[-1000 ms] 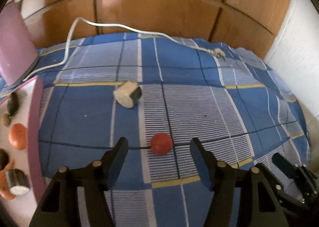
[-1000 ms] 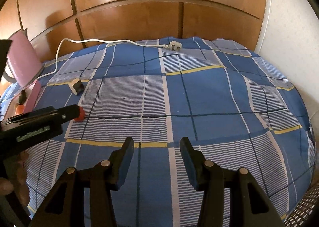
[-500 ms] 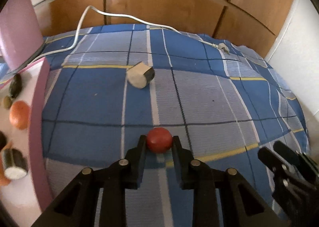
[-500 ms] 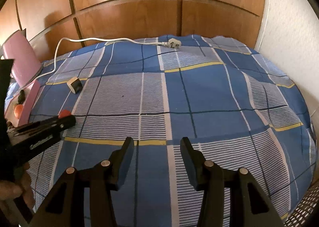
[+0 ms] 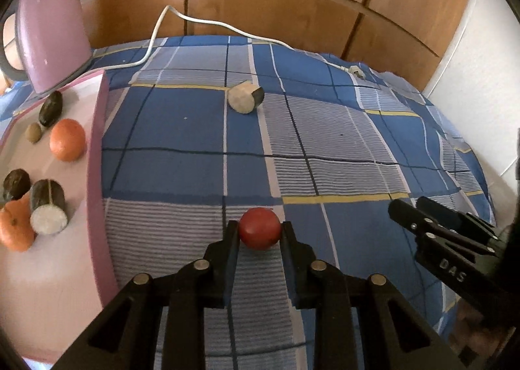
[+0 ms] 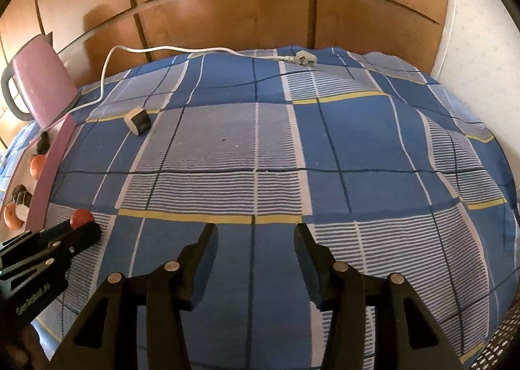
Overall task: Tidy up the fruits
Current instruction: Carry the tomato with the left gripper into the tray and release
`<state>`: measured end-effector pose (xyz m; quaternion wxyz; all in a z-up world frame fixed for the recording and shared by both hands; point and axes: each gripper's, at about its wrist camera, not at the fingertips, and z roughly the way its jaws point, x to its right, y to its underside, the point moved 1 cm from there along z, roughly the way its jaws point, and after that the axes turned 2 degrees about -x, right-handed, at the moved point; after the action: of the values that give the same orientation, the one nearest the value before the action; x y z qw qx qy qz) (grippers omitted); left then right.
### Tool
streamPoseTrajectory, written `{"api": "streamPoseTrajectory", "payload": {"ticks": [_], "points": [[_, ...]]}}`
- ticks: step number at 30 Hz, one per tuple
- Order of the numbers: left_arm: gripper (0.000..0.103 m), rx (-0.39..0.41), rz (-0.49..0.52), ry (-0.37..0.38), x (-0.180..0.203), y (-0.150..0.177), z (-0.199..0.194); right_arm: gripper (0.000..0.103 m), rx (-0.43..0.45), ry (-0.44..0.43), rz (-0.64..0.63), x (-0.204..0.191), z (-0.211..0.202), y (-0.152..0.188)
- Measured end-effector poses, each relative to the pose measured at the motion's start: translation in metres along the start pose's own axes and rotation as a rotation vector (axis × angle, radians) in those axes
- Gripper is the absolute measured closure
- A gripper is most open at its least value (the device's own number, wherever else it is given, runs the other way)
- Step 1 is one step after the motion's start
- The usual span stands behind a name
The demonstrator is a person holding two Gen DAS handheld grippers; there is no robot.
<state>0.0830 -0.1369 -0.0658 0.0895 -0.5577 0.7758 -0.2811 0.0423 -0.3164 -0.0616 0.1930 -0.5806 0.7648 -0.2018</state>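
Change since a second ago: your left gripper (image 5: 260, 232) had its jaws spread on either side of the red fruit (image 5: 260, 228); now they are clamped on it, and the pink tray (image 5: 97, 181) fills more of the left of the left wrist frame.
Left fingers: clenched on the red fruit, one pad on each side, at lower centre of the left wrist frame; from the right wrist view the same fruit (image 6: 82, 218) shows at the tip of that gripper (image 6: 83, 228), lower left, just beside the tray's pink wall (image 6: 48, 175).
Right fingers: your right gripper (image 6: 255, 240) is spread with nothing between its pads, only the blue checked bedcover (image 6: 325, 159) beneath.
Tray contents: at left of the left wrist frame, two oranges (image 5: 67, 139), a dark cut piece with a pale end (image 5: 48, 210), and several small dark and brown fruits.
Loose piece: a dark-skinned chunk with a pale cut face (image 5: 245, 97) lies on the bedcover, upper centre, well apart from the tray.
Background: a pink kettle (image 5: 52, 29) stands upper left; its white cord (image 5: 227, 25) runs along the wooden panelling to a plug (image 6: 304, 58).
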Motion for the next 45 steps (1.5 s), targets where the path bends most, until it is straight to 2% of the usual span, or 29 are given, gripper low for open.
{"api": "streamPoseTrajectory", "payload": {"ticks": [9, 14, 19, 24, 28, 34, 42, 44, 45], "points": [[0.078, 0.037, -0.025, 0.025, -0.002, 0.006, -0.027, 0.054, -0.009, 0.004, -0.013, -0.005, 0.003, 0.003], [0.078, 0.098, -0.049, 0.032, -0.015, 0.002, -0.054, 0.054, -0.01, 0.008, -0.01, -0.004, 0.004, 0.004], [0.078, 0.155, -0.133, 0.005, -0.052, -0.004, -0.078, 0.054, -0.012, 0.016, -0.014, -0.004, 0.006, 0.006], [0.078, 0.207, -0.247, -0.045, -0.107, -0.015, -0.096, 0.054, -0.011, 0.024, -0.016, -0.006, 0.007, 0.008], [0.078, 0.222, -0.326, -0.058, -0.148, -0.028, -0.097, 0.054, -0.012, 0.032, -0.025, -0.008, 0.007, 0.009], [0.078, 0.206, -0.368, -0.127, -0.194, -0.051, -0.078, 0.054, -0.013, 0.038, -0.03, -0.009, 0.007, 0.01], [0.076, 0.16, -0.402, -0.193, -0.22, -0.058, -0.046, 0.054, -0.017, 0.04, -0.04, -0.01, 0.008, 0.008], [0.072, 0.155, -0.408, -0.208, -0.222, -0.058, -0.043, 0.054, -0.018, 0.041, -0.044, -0.01, 0.009, 0.008], [0.065, 0.156, -0.411, -0.21, -0.222, -0.056, -0.043, 0.054, -0.018, 0.041, -0.044, -0.01, 0.009, 0.008]]}}
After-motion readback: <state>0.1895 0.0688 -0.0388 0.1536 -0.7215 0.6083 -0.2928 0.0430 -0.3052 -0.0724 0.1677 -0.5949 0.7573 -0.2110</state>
